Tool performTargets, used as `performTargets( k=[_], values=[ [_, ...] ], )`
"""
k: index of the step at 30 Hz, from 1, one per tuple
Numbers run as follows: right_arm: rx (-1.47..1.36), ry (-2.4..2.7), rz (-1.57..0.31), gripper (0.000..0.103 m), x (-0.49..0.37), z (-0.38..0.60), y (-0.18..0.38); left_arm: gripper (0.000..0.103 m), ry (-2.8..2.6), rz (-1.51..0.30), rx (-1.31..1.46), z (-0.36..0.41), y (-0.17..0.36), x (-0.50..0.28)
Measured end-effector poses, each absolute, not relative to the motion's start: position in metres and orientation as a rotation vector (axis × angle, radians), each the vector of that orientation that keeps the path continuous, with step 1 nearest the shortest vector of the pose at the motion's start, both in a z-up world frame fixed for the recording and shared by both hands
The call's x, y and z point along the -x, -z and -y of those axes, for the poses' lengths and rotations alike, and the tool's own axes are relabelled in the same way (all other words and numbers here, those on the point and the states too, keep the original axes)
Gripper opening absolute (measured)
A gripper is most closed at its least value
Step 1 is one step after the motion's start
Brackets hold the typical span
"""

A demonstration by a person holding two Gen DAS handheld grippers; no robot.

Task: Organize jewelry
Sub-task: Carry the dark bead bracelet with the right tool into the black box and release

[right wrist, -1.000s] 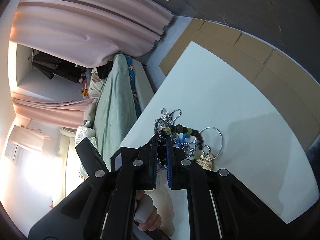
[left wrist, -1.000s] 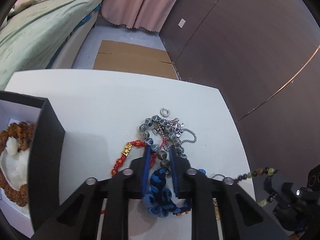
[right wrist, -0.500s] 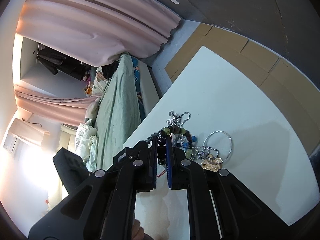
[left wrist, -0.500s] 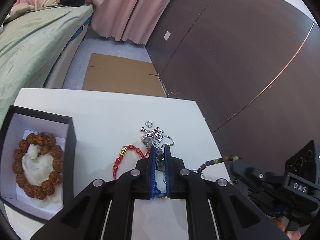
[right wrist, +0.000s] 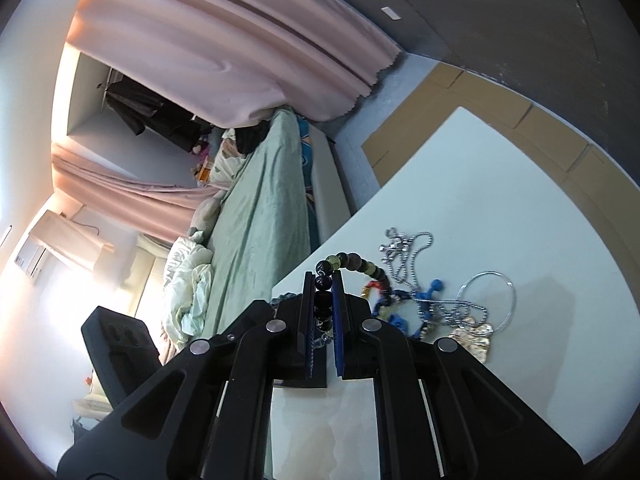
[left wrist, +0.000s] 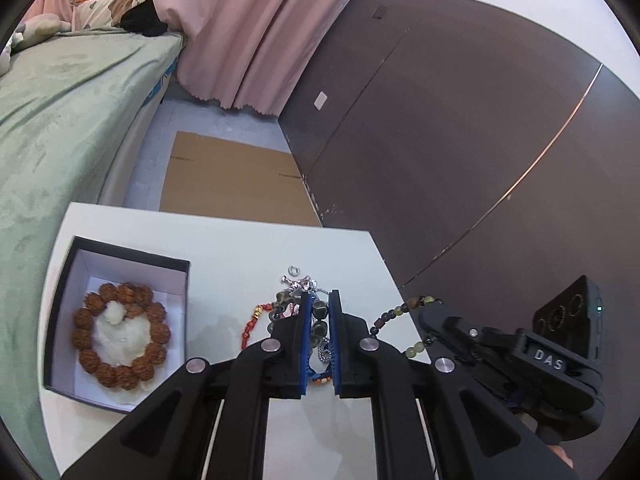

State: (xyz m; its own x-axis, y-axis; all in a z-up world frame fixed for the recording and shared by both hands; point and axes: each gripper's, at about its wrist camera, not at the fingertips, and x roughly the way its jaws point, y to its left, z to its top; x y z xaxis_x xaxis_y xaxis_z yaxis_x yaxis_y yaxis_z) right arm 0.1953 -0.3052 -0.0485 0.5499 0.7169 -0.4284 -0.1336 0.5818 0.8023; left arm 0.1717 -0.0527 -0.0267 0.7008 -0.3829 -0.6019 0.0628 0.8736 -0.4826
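Left gripper (left wrist: 319, 312): jaws drawn close, clenched on a grey bead bracelet (left wrist: 318, 320). The grey beads sit between the blue pads, with a bit of silver chain hanging lower in the gap. The bracelet's far end meets the jewelry pile (left wrist: 296, 292) on the white table (left wrist: 224, 248), at 12 o'clock from the fingertips.

Red cord bracelet (left wrist: 252, 322) with a gold bead lies on the table at 9 o'clock from the left fingertips, just beside the pile.

Black box (left wrist: 120, 316) sits at 9 o'clock, well apart from the pile, with a white lining. A brown bead bracelet (left wrist: 120, 332) lies in a ring inside it, around a white cushion.

Right gripper (right wrist: 323, 280): jaws nearly together, grasping a dark bead bracelet (right wrist: 352, 264). Black beads are pinched between the pads. The strand arcs out to 2 o'clock with green and brown beads, running down toward the tangle. In the left view the same strand hangs from this gripper (left wrist: 424, 312) at 3 o'clock.

On the table at 3 o'clock from the right fingertips: silver chain (right wrist: 408, 248), blue cord (right wrist: 432, 286), silver hoop (right wrist: 486, 300), gold pendant (right wrist: 472, 340).
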Motion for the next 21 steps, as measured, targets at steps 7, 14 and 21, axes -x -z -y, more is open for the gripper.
performTargets(
  k=[7,14,21],
  values=[
    [-0.773,-0.657,-0.8,0.009,-0.192,0.284,0.036,0.006,0.228,-0.711,0.466,0.028,0.009,-0.152],
    [-0.76,-0.694,-0.806,0.009,-0.19,0.263,0.036,0.006,0.18,-0.689,0.478,0.001,0.002,-0.14],
    [-0.756,-0.708,-0.821,0.009,-0.192,0.244,0.04,0.007,0.121,-0.708,0.499,-0.021,0.009,-0.134]
  ],
)
